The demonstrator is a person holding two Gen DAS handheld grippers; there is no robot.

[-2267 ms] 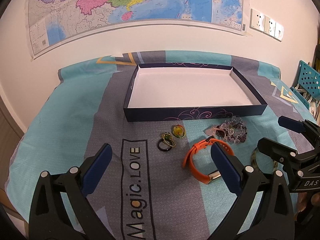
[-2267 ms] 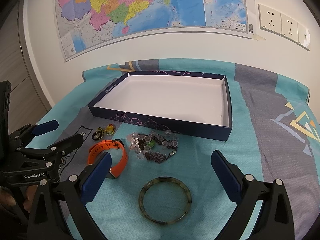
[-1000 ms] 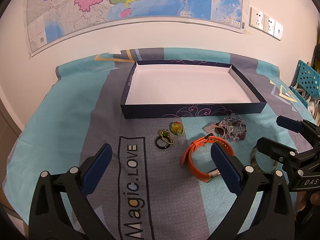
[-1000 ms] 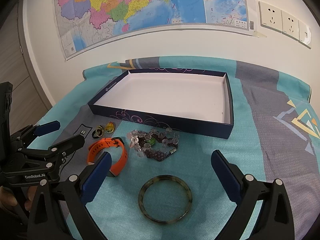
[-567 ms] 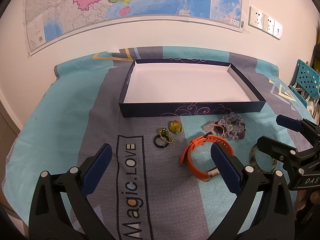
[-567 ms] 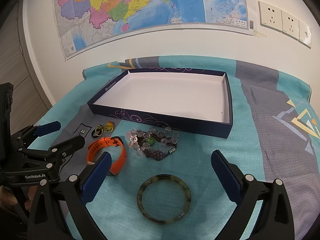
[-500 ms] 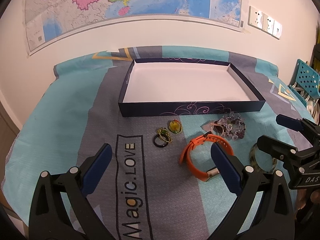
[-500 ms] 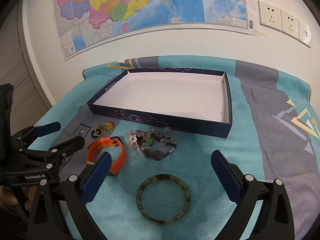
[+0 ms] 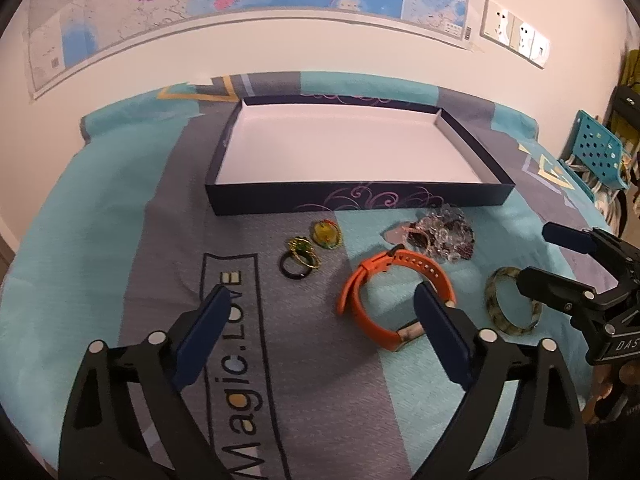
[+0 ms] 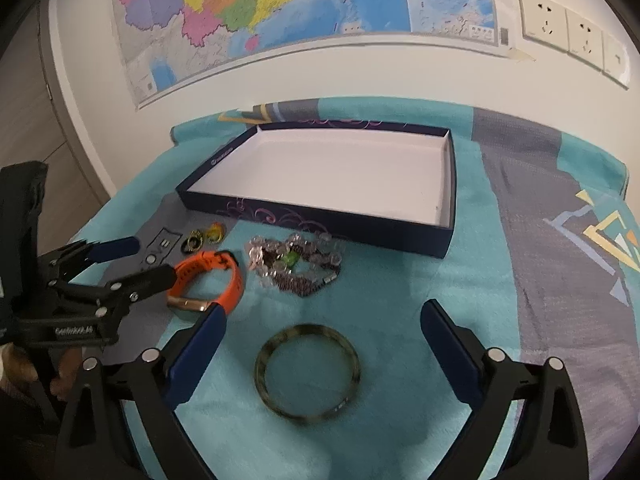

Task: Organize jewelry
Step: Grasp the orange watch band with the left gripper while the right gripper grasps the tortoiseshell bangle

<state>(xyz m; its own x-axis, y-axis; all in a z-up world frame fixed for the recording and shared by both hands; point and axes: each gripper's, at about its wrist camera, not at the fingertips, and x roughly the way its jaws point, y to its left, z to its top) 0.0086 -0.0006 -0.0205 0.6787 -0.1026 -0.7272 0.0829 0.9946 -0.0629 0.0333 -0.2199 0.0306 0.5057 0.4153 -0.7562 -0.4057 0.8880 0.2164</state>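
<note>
A dark blue box (image 9: 352, 202) (image 10: 320, 222) with a white, empty inside lies at the back of the cloth. In front of it lie three small rings (image 9: 305, 257) (image 10: 204, 237), an orange wristband (image 9: 394, 295) (image 10: 212, 280), a heap of clear and dark beads (image 9: 442, 233) (image 10: 298, 262), and a mottled bangle (image 9: 510, 307) (image 10: 307, 372). My left gripper (image 9: 320, 330) (image 10: 128, 258) is open and empty, in front of the rings and wristband. My right gripper (image 10: 322, 350) (image 9: 540, 256) is open and empty, with the bangle between its fingers.
The table carries a teal and grey cloth (image 9: 120, 240) printed "Magic.LOVE". A map (image 10: 280, 8) and wall sockets (image 10: 568, 28) are on the wall behind. A blue perforated basket (image 9: 600, 156) stands off the table's right side.
Both grippers have moved slowly forward over the cloth and stay open. The right gripper has closed in on the bangle, which now sits between its fingers. No jewelry has moved.
</note>
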